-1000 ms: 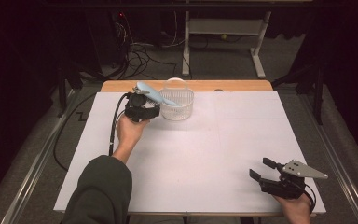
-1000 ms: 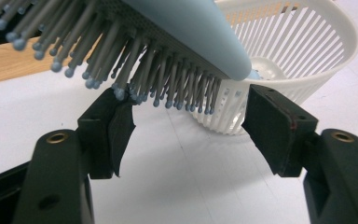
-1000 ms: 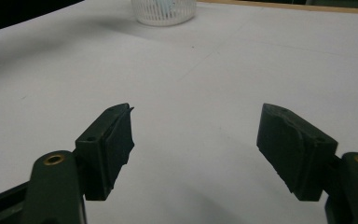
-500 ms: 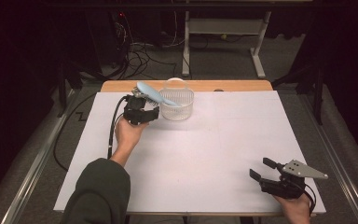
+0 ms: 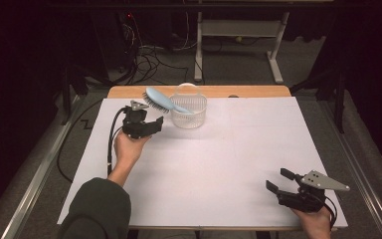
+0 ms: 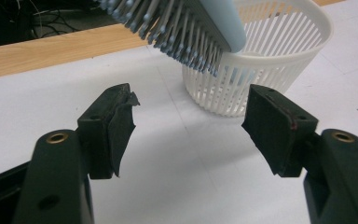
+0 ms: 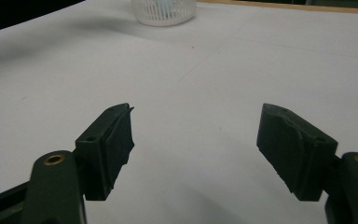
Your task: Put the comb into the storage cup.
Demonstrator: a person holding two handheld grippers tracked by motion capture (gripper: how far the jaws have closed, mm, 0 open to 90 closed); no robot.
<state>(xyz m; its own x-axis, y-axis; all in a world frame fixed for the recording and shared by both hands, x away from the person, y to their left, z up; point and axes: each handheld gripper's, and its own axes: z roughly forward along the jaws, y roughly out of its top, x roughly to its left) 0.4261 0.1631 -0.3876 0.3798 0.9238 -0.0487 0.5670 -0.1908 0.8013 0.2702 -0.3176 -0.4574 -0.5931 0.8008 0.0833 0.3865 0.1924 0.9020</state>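
at far edge of white table [image 5: 229,164], pale blue hairbrush [image 5: 160,100] leans handle-down in white slatted basket [image 5: 191,115], bristled head overhanging rim toward left gripper [image 5: 148,125]. left jaws apart, empty, just short of brush. right gripper [image 5: 278,183] parked near corner, jaws spread, empty. brush likely light, rigid, smooth-backed; best pinched across head edges, basket tips easily.

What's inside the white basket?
The handle of a blue hairbrush sits inside the basket, its bristly head sticking out over the rim. The basket's bottom is too hidden to tell what else is there.
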